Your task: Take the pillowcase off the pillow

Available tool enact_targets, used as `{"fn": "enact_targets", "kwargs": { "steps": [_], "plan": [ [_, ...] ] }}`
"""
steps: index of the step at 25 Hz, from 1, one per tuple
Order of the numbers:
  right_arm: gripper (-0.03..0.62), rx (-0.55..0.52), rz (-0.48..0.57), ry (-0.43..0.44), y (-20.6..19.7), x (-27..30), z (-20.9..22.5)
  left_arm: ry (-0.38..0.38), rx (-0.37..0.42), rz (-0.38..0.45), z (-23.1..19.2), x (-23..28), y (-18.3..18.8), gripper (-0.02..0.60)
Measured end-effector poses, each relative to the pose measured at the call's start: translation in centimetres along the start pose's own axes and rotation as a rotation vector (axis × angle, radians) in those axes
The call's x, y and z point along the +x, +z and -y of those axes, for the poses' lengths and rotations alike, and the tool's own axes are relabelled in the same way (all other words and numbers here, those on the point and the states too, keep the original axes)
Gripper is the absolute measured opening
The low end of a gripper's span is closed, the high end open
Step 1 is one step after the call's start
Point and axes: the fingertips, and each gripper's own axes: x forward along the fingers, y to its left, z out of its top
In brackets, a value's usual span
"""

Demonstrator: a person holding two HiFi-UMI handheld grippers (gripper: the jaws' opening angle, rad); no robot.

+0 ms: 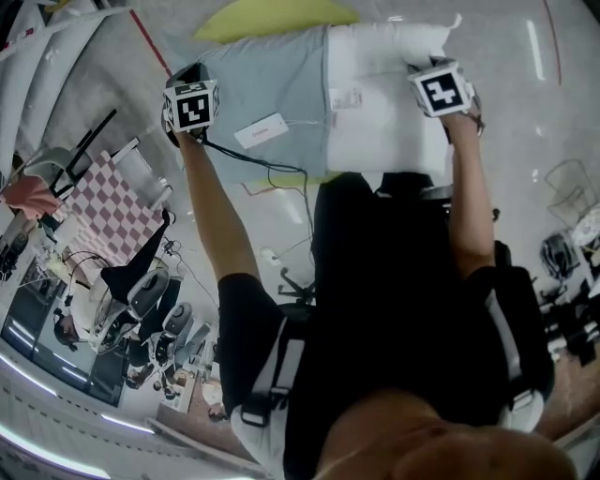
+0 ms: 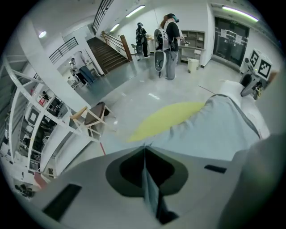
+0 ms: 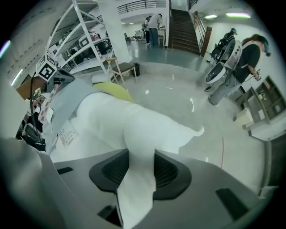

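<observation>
Pillowcase [image 1: 272, 89], grey-blue, covers the left part of the pillow [image 1: 384, 103]. The left gripper [image 2: 144, 154] has its jaws together on a thin fold of that cloth at the left edge, and a yellow thing [image 1: 277, 21] lies just beyond on the far side. To the right the pillow's bare white end sticks out of the case, and the right gripper [image 3: 140, 156] has its jaws clamped on a bunch of that white cloth near the far right corner.

There is one pillow [image 1: 394, 103] and one pillowcase [image 1: 272, 84]. One yellow cushion [image 1: 272, 19] and two labels [image 1: 261, 131] [image 1: 345, 98] are there also.
</observation>
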Motion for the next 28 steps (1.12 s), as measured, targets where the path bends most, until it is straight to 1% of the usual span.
{"fn": "enact_targets", "kwargs": {
  "steps": [3,7,11,13,15,17,18,19,20,22,23,24,25,26,27,28],
  "plan": [
    [0.152,-0.002,0.008,0.000,-0.2,-0.1,-0.4,0.015,-0.028,0.013,-1.9,-1.0,-0.6,0.000],
    [0.143,-0.018,0.024,-0.026,-0.3,-0.9,-0.2,-0.001,-0.085,0.027,-3.5,-1.6,-1.4,0.000],
    [0.130,-0.021,0.047,-0.044,-0.2,-1.2,-0.4,0.005,-0.132,0.041,-5.2,-2.4,-2.6,0.000],
    [0.127,-0.014,0.055,-0.047,-0.2,-1.2,-0.2,0.013,-0.173,0.046,-6.2,-2.9,-3.4,0.000],
    [0.126,-0.009,0.064,-0.046,-0.3,-1.3,0.2,0.018,-0.234,0.052,-7.0,-3.0,-4.3,0.000],
    [0.126,-0.022,0.069,-0.050,-0.2,-1.5,0.4,0.005,-0.283,0.066,-7.3,-3.0,-4.9,0.000],
    [0.126,-0.039,0.071,-0.054,-0.1,-1.5,0.5,0.001,-0.280,0.075,-7.1,-3.2,-4.9,0.000],
    [0.130,-0.060,0.072,-0.058,-0.1,-1.5,0.7,0.005,-0.254,0.089,-6.8,-3.6,-4.5,0.000],
    [0.149,-0.077,0.073,-0.058,0.0,-1.5,0.9,0.015,-0.217,0.107,-6.4,-4.3,-4.0,0.000],
    [0.214,-0.090,0.076,-0.042,0.3,-1.5,1.3,0.041,-0.160,0.153,-5.6,-5.6,-3.2,0.000],
    [0.246,-0.094,0.080,-0.031,0.4,-1.6,1.4,0.050,-0.149,0.177,-5.3,-6.2,-2.9,0.000],
    [0.262,-0.112,0.085,-0.030,0.6,-1.8,1.5,0.057,-0.147,0.199,-5.0,-6.7,-2.7,0.000],
    [0.268,-0.155,0.093,-0.050,0.9,-2.2,1.7,0.062,-0.149,0.218,-4.7,-7.0,-2.6,0.000],
    [0.268,-0.222,0.102,-0.085,1.3,-2.7,1.7,0.064,-0.152,0.234,-4.6,-7.3,-2.5,0.000],
    [0.276,-0.302,0.113,-0.114,1.8,-3.4,1.4,0.065,-0.155,0.250,-4.4,-7.5,-2.6,0.000],
    [0.284,-0.385,0.129,-0.121,2.6,-4.1,0.6,0.065,-0.159,0.265,-4.4,-7.6,-2.6,0.000]
  ]
}}
